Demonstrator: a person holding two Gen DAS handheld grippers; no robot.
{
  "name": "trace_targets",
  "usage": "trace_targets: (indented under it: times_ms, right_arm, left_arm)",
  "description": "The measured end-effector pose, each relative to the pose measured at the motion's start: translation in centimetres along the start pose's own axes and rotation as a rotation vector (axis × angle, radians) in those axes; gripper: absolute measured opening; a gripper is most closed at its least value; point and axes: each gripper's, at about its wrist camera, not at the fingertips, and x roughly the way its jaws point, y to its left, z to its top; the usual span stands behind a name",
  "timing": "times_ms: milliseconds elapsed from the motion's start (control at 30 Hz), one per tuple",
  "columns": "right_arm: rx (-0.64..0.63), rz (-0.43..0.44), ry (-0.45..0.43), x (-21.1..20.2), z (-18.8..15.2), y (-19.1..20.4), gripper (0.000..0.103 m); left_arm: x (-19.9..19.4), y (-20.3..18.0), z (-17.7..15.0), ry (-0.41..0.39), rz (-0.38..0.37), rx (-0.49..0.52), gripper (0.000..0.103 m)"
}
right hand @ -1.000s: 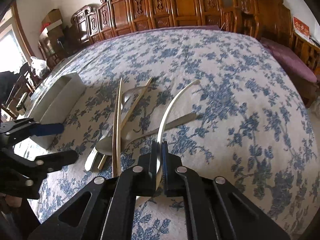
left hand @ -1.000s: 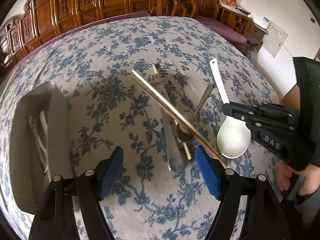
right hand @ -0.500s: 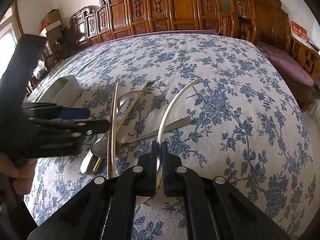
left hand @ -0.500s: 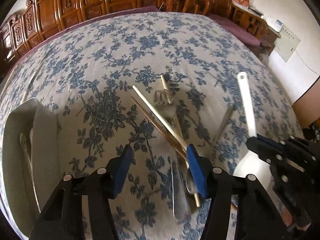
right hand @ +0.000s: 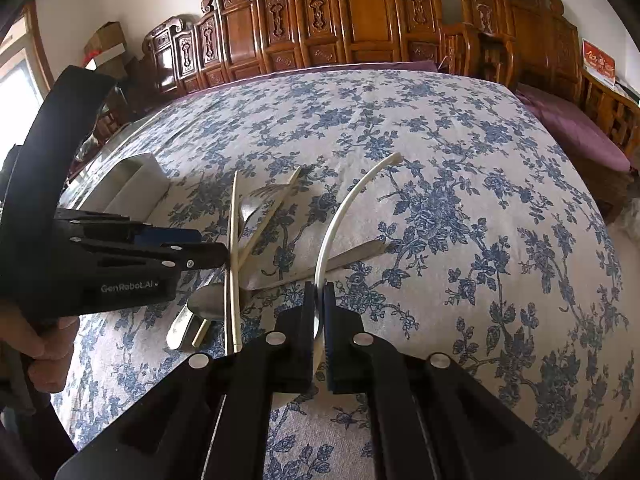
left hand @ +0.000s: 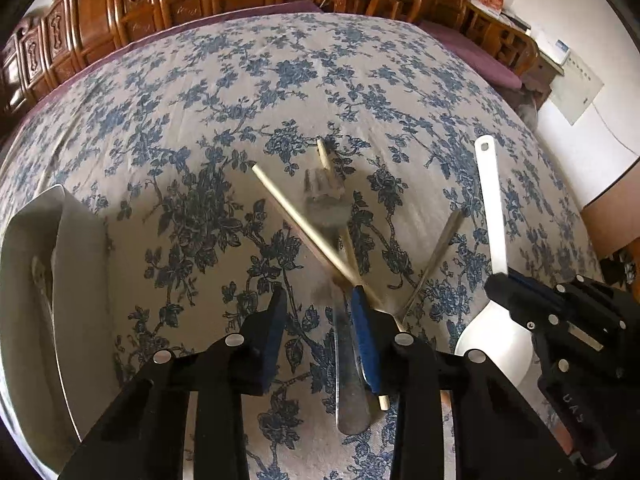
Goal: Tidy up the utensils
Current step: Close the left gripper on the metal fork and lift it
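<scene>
A pile of utensils lies on the floral tablecloth: wooden chopsticks (left hand: 296, 220) (right hand: 232, 240), a metal fork (left hand: 324, 200) (right hand: 260, 200), a metal spoon (right hand: 208, 304) and a flat metal handle (left hand: 352, 396). My left gripper (left hand: 320, 332) (right hand: 208, 246) is open, low over the pile, its right finger touching the chopsticks. My right gripper (right hand: 319, 320) (left hand: 516, 284) is shut on the handle of a white ceramic spoon (right hand: 340, 208) (left hand: 492, 208), whose bowl rests near the table's front.
A white rectangular tray (left hand: 52, 280) (right hand: 128, 184) sits at the left with a utensil inside. Carved wooden chairs (right hand: 340, 20) line the far side. A purple cushioned bench (right hand: 572, 128) stands at the right.
My left gripper has moved forward and right onto the utensil pile, and its jaws have narrowed. My right gripper has stayed shut on the white spoon.
</scene>
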Motion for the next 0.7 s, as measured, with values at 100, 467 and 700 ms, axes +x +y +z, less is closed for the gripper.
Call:
trace_targets:
  times_ms: [100,467,700]
  right_arm:
    - [-0.002,-0.001,-0.001,-0.02,-0.01,0.05,0.005]
    - [0.003,-0.001,-0.004,0.01,0.09,0.09,0.005]
    - [0.0,0.004,-0.004,-0.02,0.02,0.06,0.005]
  left_arm:
    - [0.5,-0.09,0.11,0.013,-0.018,-0.013,0.032]
    - [0.69,-0.53,0.39,0.014,-0.02,-0.004,0.029]
    - [1.17,-0.61,0.8,0.031,-0.004,0.025,0.007]
